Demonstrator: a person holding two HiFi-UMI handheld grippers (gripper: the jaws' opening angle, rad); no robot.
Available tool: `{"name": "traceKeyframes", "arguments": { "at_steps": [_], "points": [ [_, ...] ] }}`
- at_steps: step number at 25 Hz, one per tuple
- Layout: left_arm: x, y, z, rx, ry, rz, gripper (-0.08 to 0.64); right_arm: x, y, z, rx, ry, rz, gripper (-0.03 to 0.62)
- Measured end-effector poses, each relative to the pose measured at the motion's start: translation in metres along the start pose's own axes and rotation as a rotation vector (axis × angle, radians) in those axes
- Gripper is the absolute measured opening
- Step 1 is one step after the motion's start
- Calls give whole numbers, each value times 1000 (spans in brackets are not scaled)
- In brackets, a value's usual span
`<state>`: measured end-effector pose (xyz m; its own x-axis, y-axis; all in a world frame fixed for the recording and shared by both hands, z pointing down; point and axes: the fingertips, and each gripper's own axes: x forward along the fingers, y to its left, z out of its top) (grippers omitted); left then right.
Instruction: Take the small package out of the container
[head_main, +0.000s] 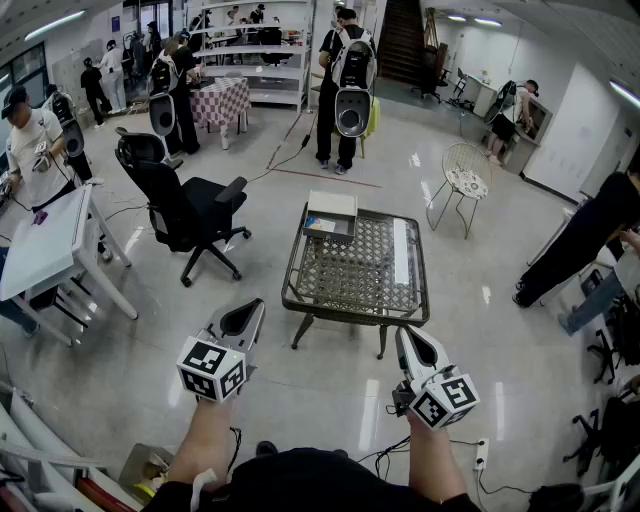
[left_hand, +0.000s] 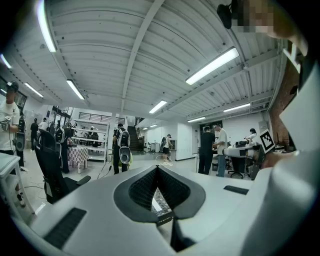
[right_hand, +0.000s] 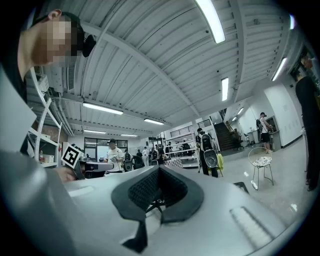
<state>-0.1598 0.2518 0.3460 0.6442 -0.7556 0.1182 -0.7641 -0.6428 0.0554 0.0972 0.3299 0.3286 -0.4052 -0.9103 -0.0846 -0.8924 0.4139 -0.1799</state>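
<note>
L grip (head_main: 252, 312): shut. We see the pads tip to tip in its own view (left_hand: 157, 168), nothing between them, touching nothing.
R grip (head_main: 407, 335): shut as well, pads meeting (right_hand: 159, 168), empty, touching nothing.
Grip build: smooth grey shells, black ribbed pads, a marker cube at the back of each.
Where they are: both over bare floor (head_main: 340, 375), side by side but well apart, noses toward 12 o'clock.
Table (head_main: 350, 312): at 12 o'clock from the grips, low and square-ish, with a dark metal frame, thin curved legs and a woven lattice top.
Container (head_main: 333, 207): a shallow, pale rectangular box on the table's 11 o'clock corner, well apart from both grips.
Coloured item (head_main: 319, 226): flat, at the container's 6 o'clock edge. We can't tell whether it's the small pkg, or whether it sits inside.
White strip (head_main: 401, 252): long and flat, along the table's 3 o'clock side.
Room: the glossy floor is open between the grips and the table's near rim.
Edges: black office chair (head_main: 185, 210) at the table's 9 o'clock, near. Wire chair (head_main: 465, 180) at 2 o'clock. White desk (head_main: 45, 245) far off at 9 o'clock.
Floor clutter: power strip (head_main: 481, 455) and cables at the R grip's 4 o'clock.
People: several standing well beyond the table at 12 o'clock.
</note>
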Motion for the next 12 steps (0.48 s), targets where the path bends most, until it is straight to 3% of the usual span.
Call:
{"name": "traceKeyframes", "arguments": {
  "at_steps": [12],
  "points": [
    [23, -44, 7, -16, -20, -2, 6, -41, -46, 8, 72, -16, -26, 8]
  ]
}}
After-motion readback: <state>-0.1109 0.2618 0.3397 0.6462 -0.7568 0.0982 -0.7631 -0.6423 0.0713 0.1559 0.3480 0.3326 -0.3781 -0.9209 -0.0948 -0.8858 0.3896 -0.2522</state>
